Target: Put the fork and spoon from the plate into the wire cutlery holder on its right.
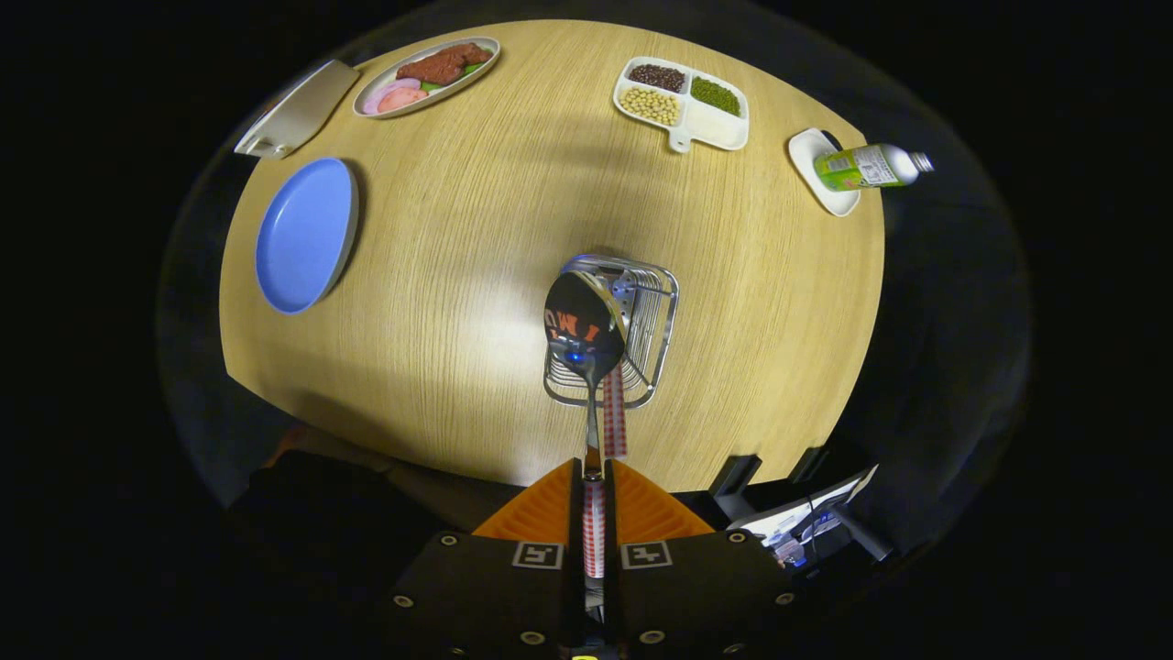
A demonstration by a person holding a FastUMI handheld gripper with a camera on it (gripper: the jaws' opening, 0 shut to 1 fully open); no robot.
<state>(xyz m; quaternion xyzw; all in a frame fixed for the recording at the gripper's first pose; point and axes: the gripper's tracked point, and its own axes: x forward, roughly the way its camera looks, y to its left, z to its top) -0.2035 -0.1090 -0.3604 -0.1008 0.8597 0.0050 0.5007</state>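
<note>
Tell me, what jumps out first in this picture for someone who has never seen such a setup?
First the spoon: the gripper has both fingers shut on its checkered handle, its shiny bowl held up before the wire cutlery holder on the round wooden table. Next the blue plate, bare, lying away to the holder's left. Beyond lie a food platter and a divided dish of beans.
</note>
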